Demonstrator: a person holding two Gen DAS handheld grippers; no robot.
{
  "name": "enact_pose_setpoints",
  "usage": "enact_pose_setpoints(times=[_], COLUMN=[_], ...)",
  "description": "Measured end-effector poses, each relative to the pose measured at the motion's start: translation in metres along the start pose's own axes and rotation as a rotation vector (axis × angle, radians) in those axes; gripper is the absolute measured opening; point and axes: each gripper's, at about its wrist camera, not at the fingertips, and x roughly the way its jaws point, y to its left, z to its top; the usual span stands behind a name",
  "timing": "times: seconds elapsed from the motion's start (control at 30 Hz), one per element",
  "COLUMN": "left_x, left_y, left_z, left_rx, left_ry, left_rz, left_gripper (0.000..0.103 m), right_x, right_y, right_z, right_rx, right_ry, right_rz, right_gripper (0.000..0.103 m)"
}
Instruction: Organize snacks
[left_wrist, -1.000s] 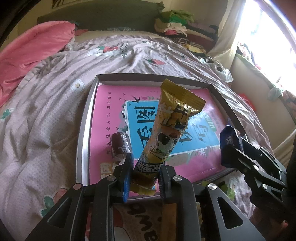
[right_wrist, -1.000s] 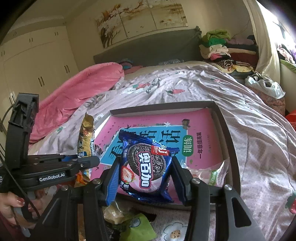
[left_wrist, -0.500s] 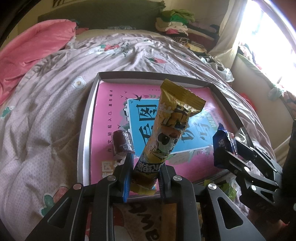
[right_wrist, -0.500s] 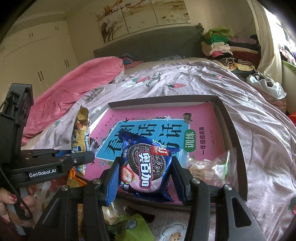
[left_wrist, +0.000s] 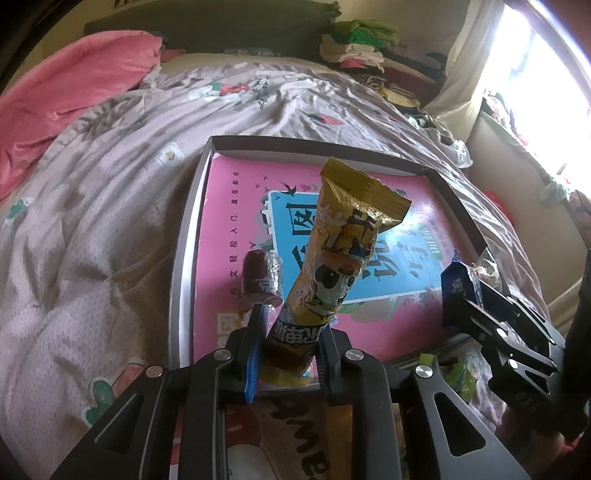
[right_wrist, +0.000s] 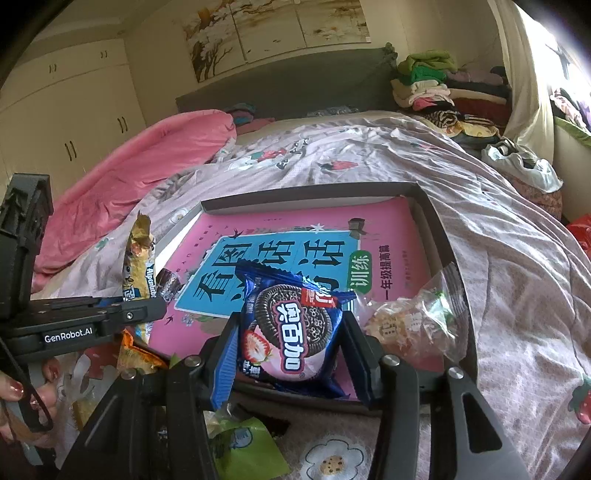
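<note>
Tray (left_wrist: 183, 284) nearer; crinkled gold wrapper (left_wrist: 334, 266)

A bedroom: rumpled bed (right_wrist: 369, 155), wardrobe (right_wrist: 74, 110), clothes pile (right_wrist: 436, 88)

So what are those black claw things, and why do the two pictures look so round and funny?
Those are not a robot. A person holds a hand-held gripper in each hand, a pair of tongs with a tiny wide-eyed camera that bends the picture. One picture looks along the left hand-held gripper, which pinches a long yellow snack bar. The other looks along the right hand-held gripper, which pinches a blue cookie packet. Both hover over a shallow box lying on a bed, with a pink book inside it. In the box already lie a small brown candy and a clear bag of snacks. More wrappers wait on the blanket near the box.
</note>
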Motion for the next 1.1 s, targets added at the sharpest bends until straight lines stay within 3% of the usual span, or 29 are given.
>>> enact_pose_setpoints(times=[0.63, 1.1], left_x=[0.000, -0.006], left_y=[0.007, 0.006], left_z=[-0.001, 0.000], left_rx=[-0.024, -0.036], left_ry=[0.010, 0.003], left_rz=[-0.015, -0.019], left_gripper=[0.025, 0.036], right_x=[-0.011, -0.015], right_y=[0.000, 0.001], right_z=[-0.005, -0.005], right_rx=[0.015, 0.026], right_ry=[-0.005, -0.010], right_rz=[0.035, 0.044], right_gripper=[0.052, 0.052])
